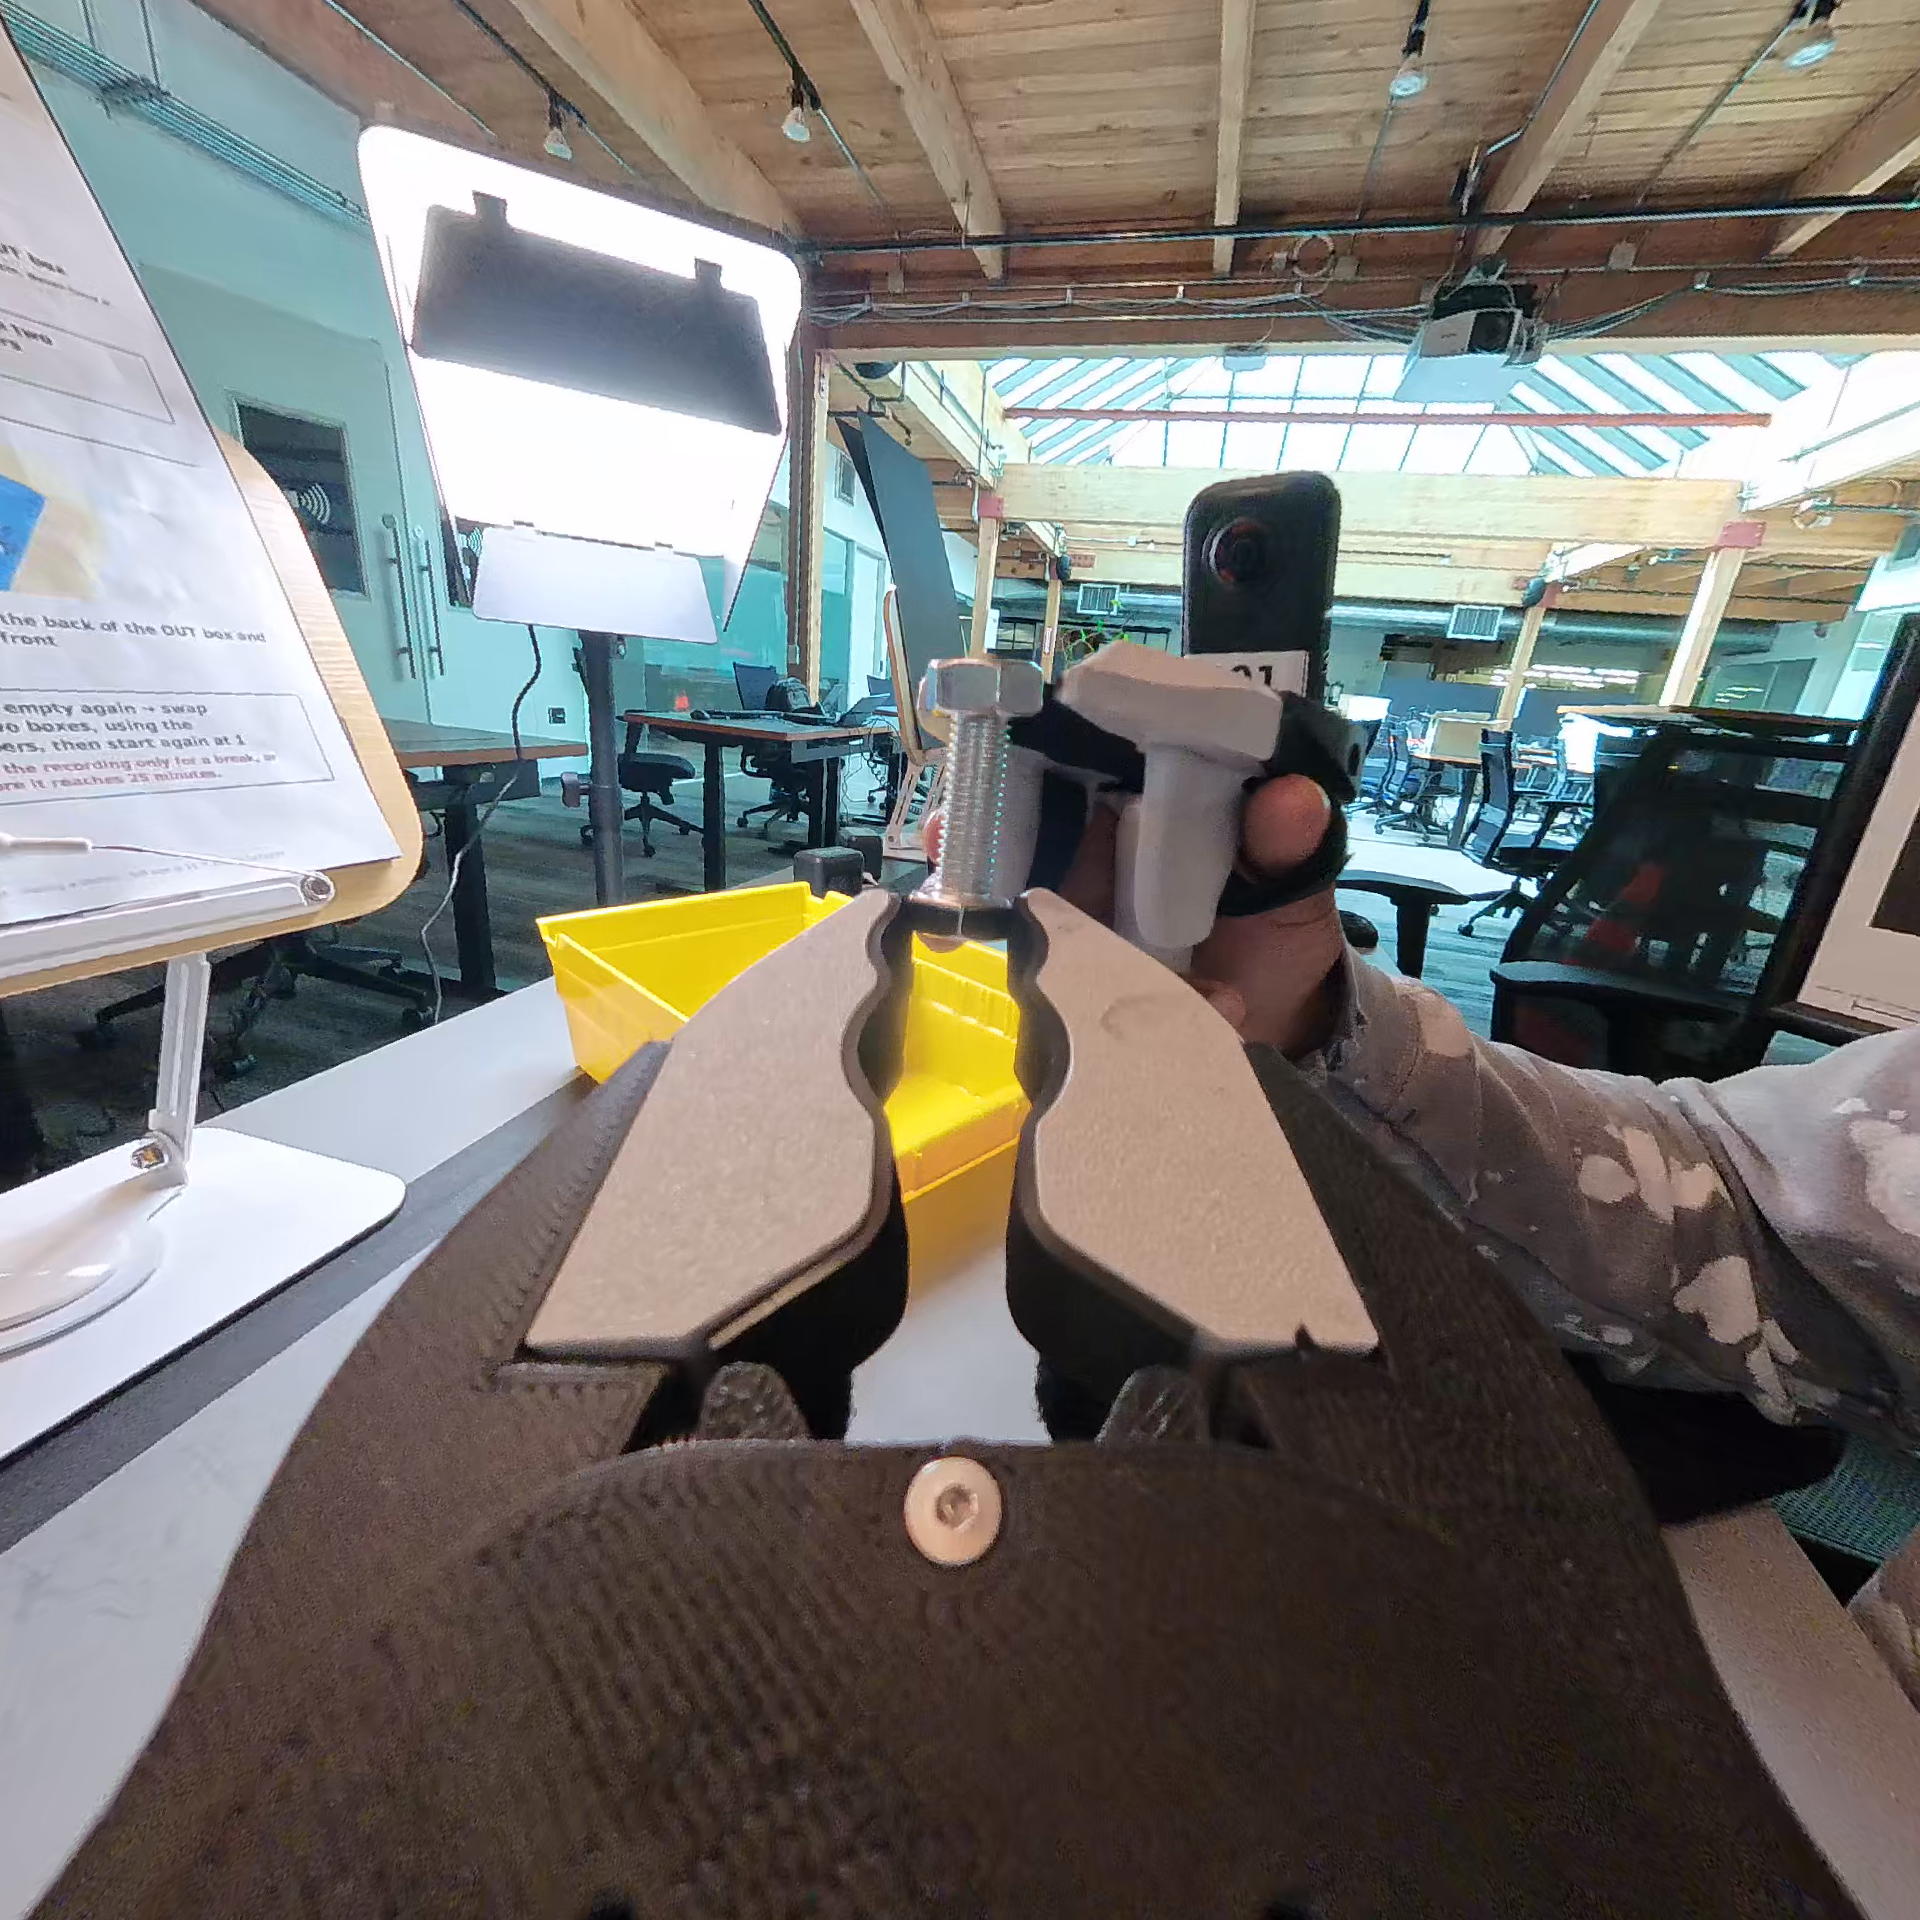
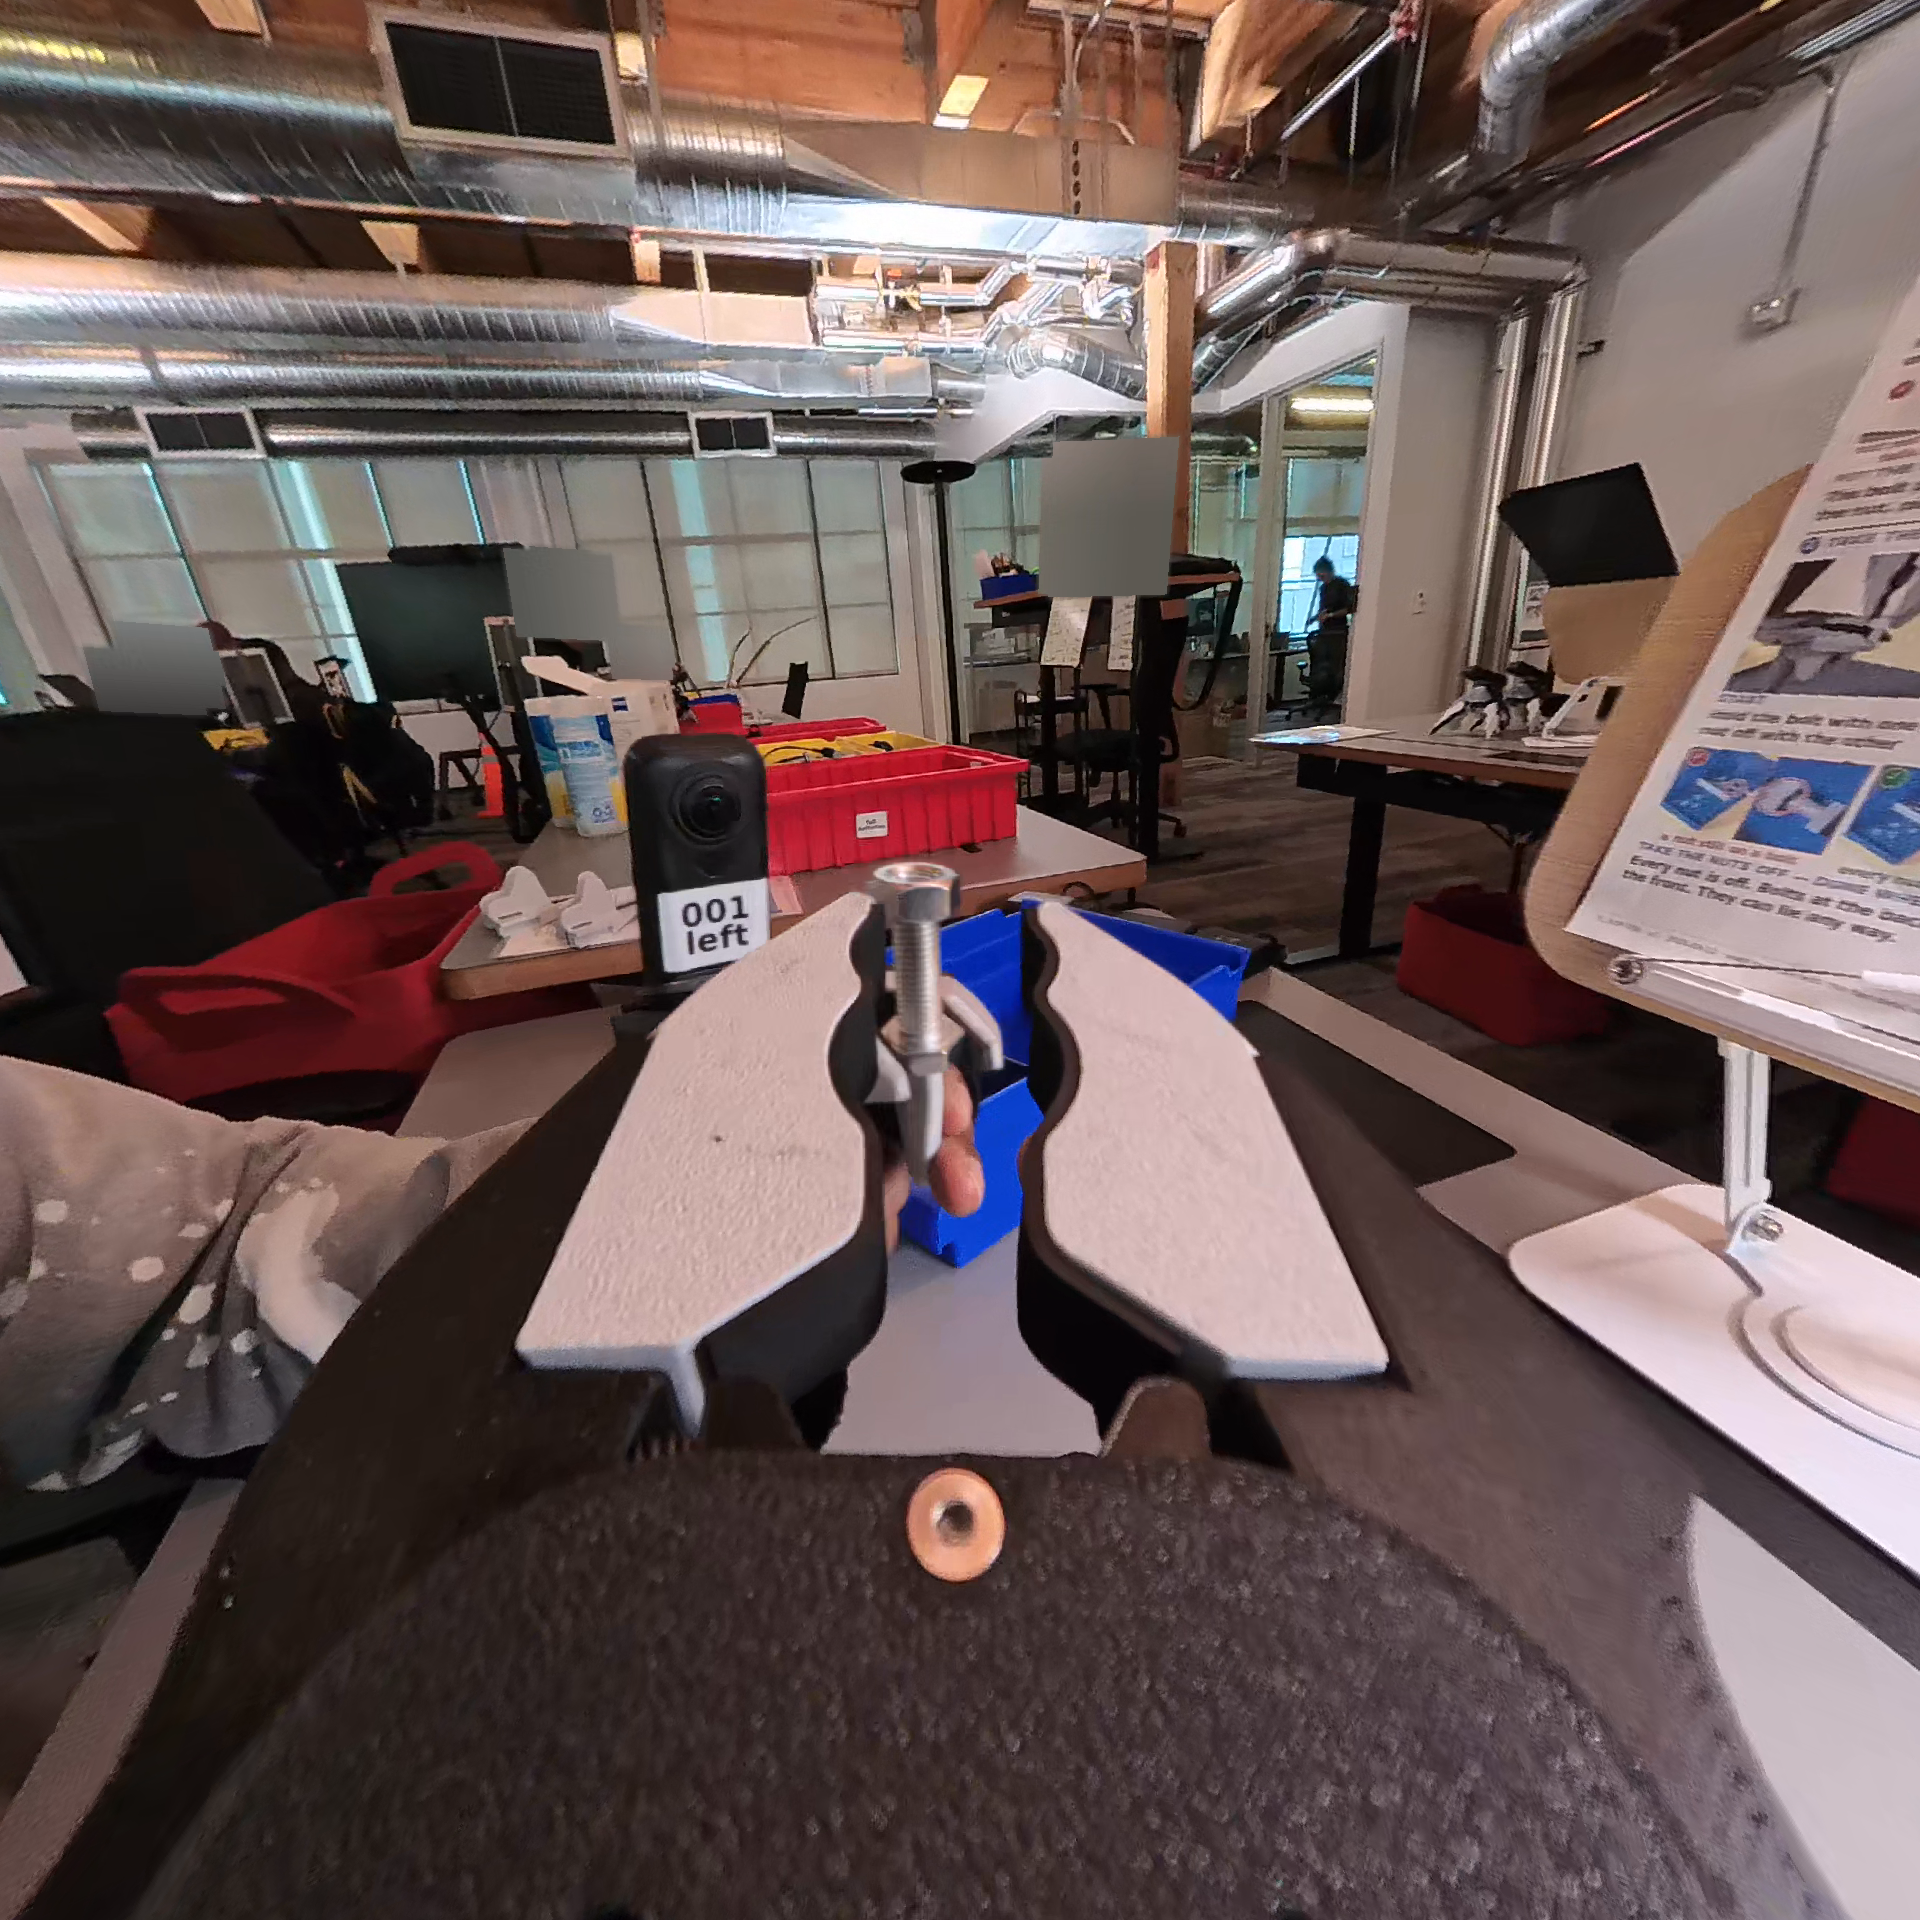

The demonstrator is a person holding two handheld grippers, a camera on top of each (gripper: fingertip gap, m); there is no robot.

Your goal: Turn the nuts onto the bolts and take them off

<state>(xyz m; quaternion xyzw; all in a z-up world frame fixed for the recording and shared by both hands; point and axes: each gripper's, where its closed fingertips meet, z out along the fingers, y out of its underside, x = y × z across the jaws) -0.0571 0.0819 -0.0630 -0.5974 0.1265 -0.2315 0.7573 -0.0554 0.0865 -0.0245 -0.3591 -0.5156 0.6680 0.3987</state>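
Note:
A silver bolt (image 1: pixel 971 790) stands upright in the air, head up, with a nut (image 1: pixel 948 896) at its lower end. My left gripper (image 1: pixel 958 920) is shut on the nut from below. In the right wrist view the bolt (image 2: pixel 920 966) rises from the left gripper (image 2: pixel 930 1044), which pinches the nut (image 2: pixel 920 1055). My right gripper (image 2: pixel 951 920) is open with a narrow gap. The bolt head sits just beyond its tips, close to its left finger, not clamped. The right gripper (image 1: pixel 1081 769) also shows in the left wrist view, beside the bolt and held by a hand.
A yellow bin (image 1: pixel 727 956) stands on the white table below the bolt. A blue bin (image 2: pixel 1143 961) stands on the table's other side. A white stand with an instruction sheet (image 1: pixel 156 623) is at the left; it shows again at the right (image 2: pixel 1766 831). Office chairs and desks lie beyond. The grippers are tip to tip, or close to it.

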